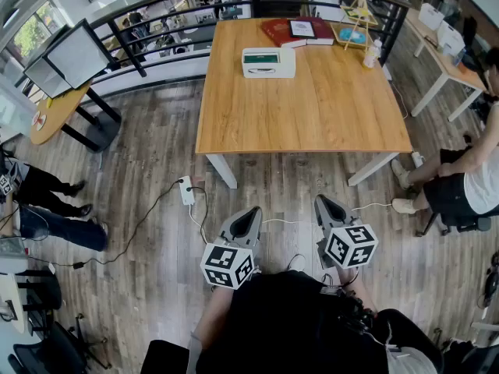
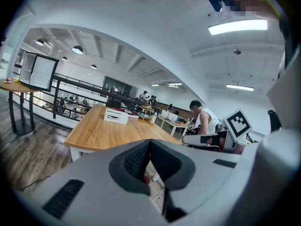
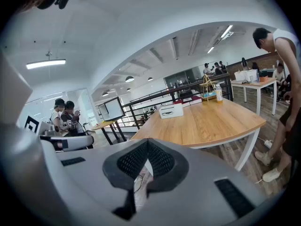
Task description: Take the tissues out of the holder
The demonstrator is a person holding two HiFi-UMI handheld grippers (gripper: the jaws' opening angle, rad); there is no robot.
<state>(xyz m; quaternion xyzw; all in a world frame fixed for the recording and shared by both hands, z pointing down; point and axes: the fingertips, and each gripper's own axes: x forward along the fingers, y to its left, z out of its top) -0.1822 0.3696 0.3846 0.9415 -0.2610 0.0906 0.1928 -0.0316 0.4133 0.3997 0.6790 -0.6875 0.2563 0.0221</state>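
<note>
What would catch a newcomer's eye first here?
A big wooden table fills the middle, with a white tissue holder near its far edge. Short of it hover the left gripper and right gripper, each bearing a black-and-white marker cube, jaws together and empty.

Large light wooden desk (image 1: 312, 107) on white legs, over grey plank floor (image 1: 140, 154). Along its far edge, red hardcover books (image 1: 273, 33), triangular wooden stand (image 1: 357, 10), small clear bottle (image 1: 371, 53). Near the front left leg, white power strip (image 1: 187, 191) with black cable. Beyond, black metal railing (image 1: 131, 49); at left, two dark monitors (image 1: 70, 53).
</note>
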